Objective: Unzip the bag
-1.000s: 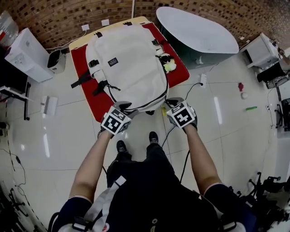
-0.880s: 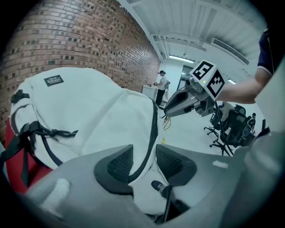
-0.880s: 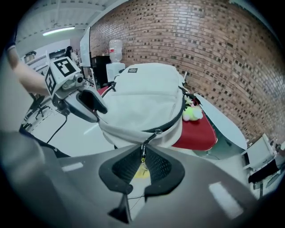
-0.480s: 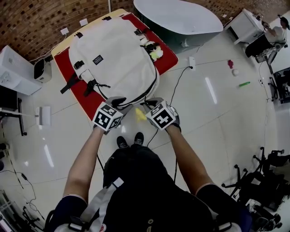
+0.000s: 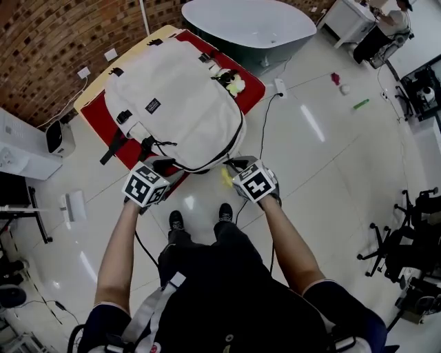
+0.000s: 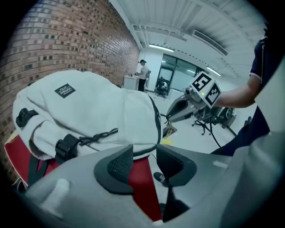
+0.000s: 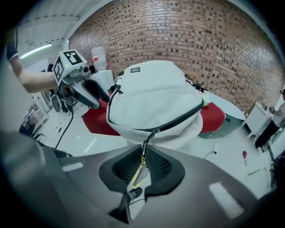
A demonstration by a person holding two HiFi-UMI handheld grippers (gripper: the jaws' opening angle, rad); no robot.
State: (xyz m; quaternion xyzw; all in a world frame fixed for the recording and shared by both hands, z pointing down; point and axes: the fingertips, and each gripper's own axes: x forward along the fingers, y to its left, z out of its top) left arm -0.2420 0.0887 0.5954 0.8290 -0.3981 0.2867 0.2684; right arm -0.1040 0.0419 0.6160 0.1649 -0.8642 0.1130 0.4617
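A white backpack (image 5: 179,103) lies on a red mat (image 5: 96,114) on a low table. Its black zipper runs around the near edge. My right gripper (image 5: 234,167) sits at that near edge. In the right gripper view the right gripper (image 7: 142,158) is shut on the zipper pull (image 7: 149,138), and a yellow tag (image 7: 139,174) hangs below the pads. My left gripper (image 5: 164,167) is at the bag's near left corner. In the left gripper view the left gripper (image 6: 144,153) stands open, with only red mat showing in the gap and the backpack (image 6: 89,111) just beyond the tips.
A small yellow and black charm (image 5: 231,83) hangs on the bag's far right side. A large white oval tub (image 5: 248,21) stands behind the table. A cable (image 5: 265,117) runs across the floor on the right. My shoes (image 5: 180,220) are just below the grippers. Office chairs (image 5: 406,241) stand far right.
The left gripper has slid left along the bag's near edge, away from the right one. The right gripper has rolled and stayed by the yellow tag. The whole view has shifted.
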